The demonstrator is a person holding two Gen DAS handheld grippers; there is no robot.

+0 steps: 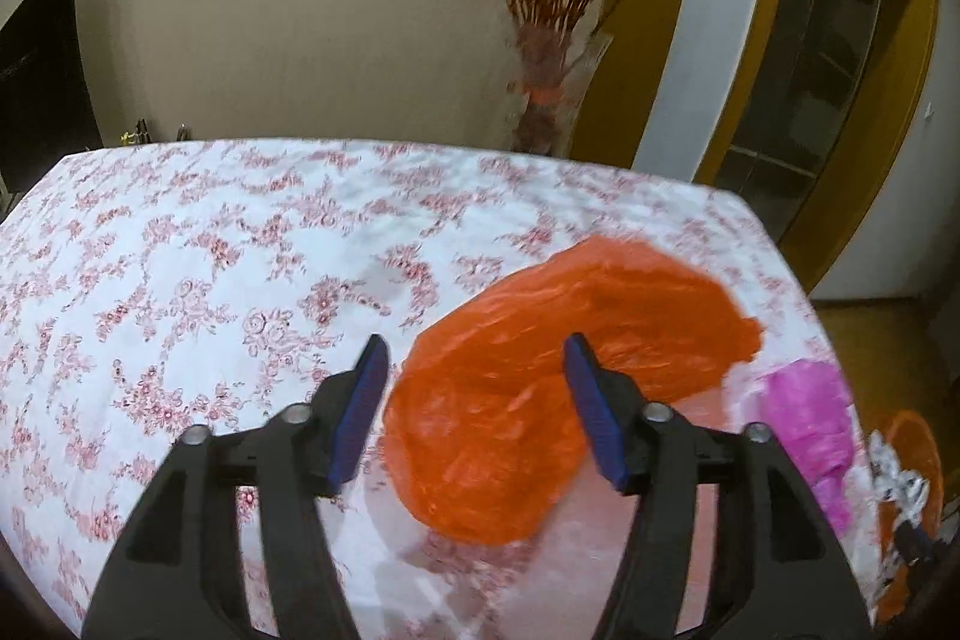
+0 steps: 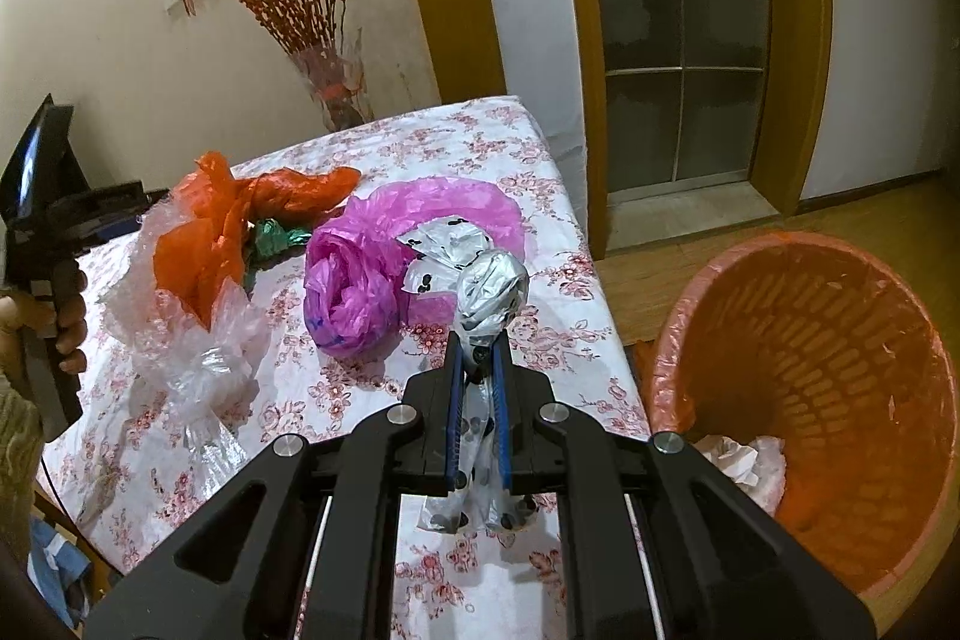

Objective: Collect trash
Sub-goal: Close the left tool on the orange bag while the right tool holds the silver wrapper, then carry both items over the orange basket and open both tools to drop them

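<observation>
My right gripper [image 2: 479, 347] is shut on a white plastic bag with black spots [image 2: 492, 289], held above the table's right edge. A pink plastic bag [image 2: 360, 292] lies just left of it. An orange bag [image 2: 222, 220] sits on a clear crumpled bag [image 2: 180, 340], with a green wrapper [image 2: 273, 235] behind. My left gripper [image 1: 474, 346] is open, hovering over the orange bag [image 1: 540, 370]; the pink bag [image 1: 810, 412] is to its right. The orange-lined bin [image 2: 828, 400] stands on the floor to the right, with paper inside.
The table carries a floral cloth [image 1: 180, 280]. A vase of red branches [image 2: 330, 82] stands behind the far edge. A door [image 2: 678, 40] and wooden floor are to the right. The person's hand [image 2: 66, 322] holds the left gripper at far left.
</observation>
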